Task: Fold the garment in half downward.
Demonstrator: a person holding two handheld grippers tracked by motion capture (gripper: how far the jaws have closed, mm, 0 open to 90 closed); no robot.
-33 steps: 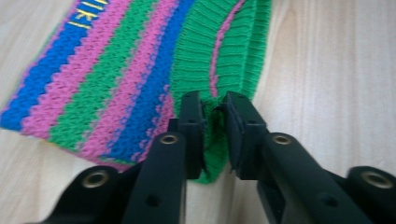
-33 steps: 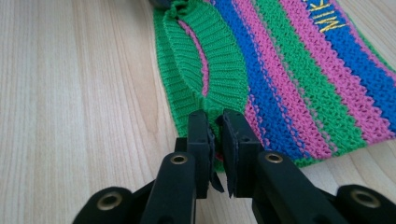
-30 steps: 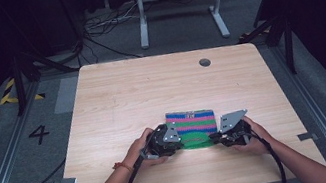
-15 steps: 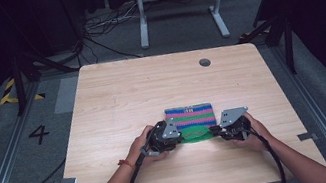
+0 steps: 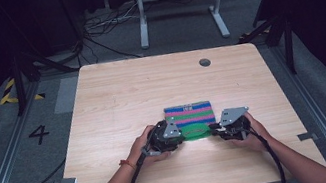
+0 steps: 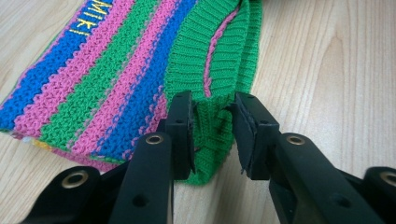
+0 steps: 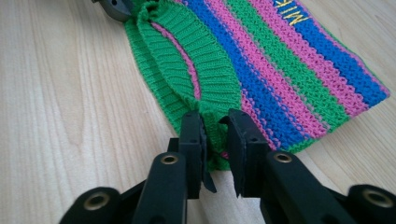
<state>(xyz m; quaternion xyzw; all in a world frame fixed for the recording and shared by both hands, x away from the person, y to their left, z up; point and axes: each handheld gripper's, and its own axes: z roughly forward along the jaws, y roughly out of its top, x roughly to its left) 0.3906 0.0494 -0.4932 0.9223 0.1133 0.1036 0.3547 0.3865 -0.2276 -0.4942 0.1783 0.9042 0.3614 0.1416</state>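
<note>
Both grippers' fingers (image 6: 180,135) just opening (green hem between); striped knit (image 5: 189,115) flat.

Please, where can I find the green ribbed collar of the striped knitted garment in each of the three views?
High view: green ribbed collar at the garment's near edge, between both grippers.
Left gripper view: upper middle, running down between the fingers.
Right gripper view: upper middle.
Shared landmark: the yellow lettering.

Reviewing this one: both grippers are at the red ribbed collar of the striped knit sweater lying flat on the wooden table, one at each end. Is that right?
Not quite: the ribbed collar is green, not red, as the left gripper view shows. The rest holds: the left gripper and right gripper sit at opposite ends of it, and the striped knit sweater lies flat on the wooden table.
</note>
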